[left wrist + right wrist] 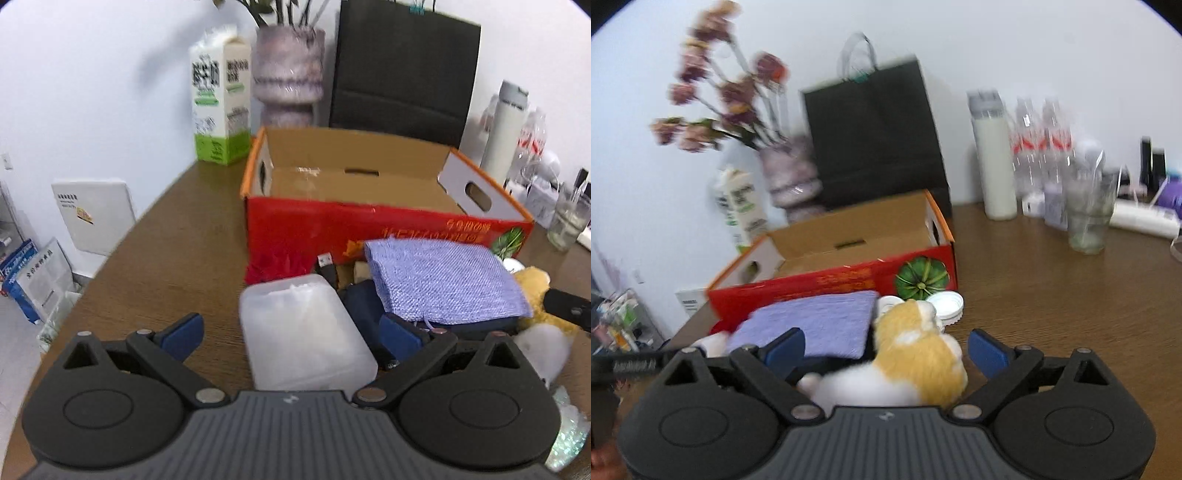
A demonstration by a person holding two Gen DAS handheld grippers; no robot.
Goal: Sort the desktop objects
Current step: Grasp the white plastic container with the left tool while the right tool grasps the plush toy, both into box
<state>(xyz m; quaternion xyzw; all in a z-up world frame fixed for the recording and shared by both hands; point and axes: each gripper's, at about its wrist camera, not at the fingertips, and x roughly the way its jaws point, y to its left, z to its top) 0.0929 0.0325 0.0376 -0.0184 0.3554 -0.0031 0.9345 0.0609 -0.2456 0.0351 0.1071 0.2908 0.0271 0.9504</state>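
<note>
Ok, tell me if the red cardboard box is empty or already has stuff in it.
Looks empty: the red cardboard box stands open-topped, showing only bare brown floor in both views. The near wall hides its front strip.

A brown wooden table (155, 258) carries a red cardboard box (369, 229), open on top. Behind it stand a milk carton (219, 99), a vase (288, 74) and a black bag (402, 70). Right of it stand a white bottle (995, 162) and a glass (1087, 218); a clear plastic case (303, 332) lies in front.
</note>
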